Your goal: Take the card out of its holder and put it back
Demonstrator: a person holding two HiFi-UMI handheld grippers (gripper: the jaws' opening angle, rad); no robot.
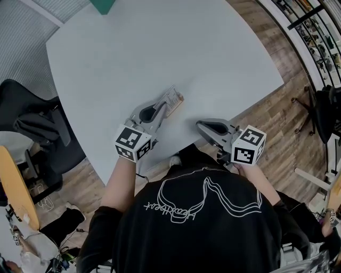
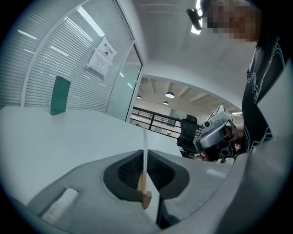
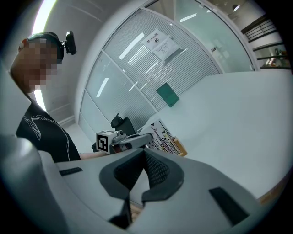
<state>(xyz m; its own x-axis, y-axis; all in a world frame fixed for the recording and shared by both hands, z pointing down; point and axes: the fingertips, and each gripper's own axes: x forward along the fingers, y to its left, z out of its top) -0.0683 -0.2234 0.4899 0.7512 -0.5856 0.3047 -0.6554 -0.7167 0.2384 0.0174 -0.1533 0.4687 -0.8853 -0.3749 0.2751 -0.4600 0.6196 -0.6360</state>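
near the tabletop's (image 1: pixel 160 48) front edge, head view: left gripper (image 1: pixel 166 106) lies low with its tips at the card (image 1: pixel 171 97), which stands in its wood holder (image 1: pixel 180 98). right gripper (image 1: pixel 198 125) is apart to the right at the same edge, tips pointing left, not touching card or holder. green block (image 1: pixel 102 5) at the far edge. chair (image 1: pixel 32 120) off the left side.

left gripper view: left gripper (image 2: pixel 146 171) nearly closed, pads pinching the card (image 2: pixel 144 146), seen edge-on and upright. holder (image 2: pixel 145 197) at the card's foot.

right gripper view: right gripper (image 3: pixel 143 157) closed, pads meeting, nothing between them. beyond it the card (image 3: pixel 160 133) sits in the holder (image 3: pixel 178 148) on the tabletop (image 3: pixel 238 119), with the left gripper (image 3: pixel 147 138) clamped on its side edge.
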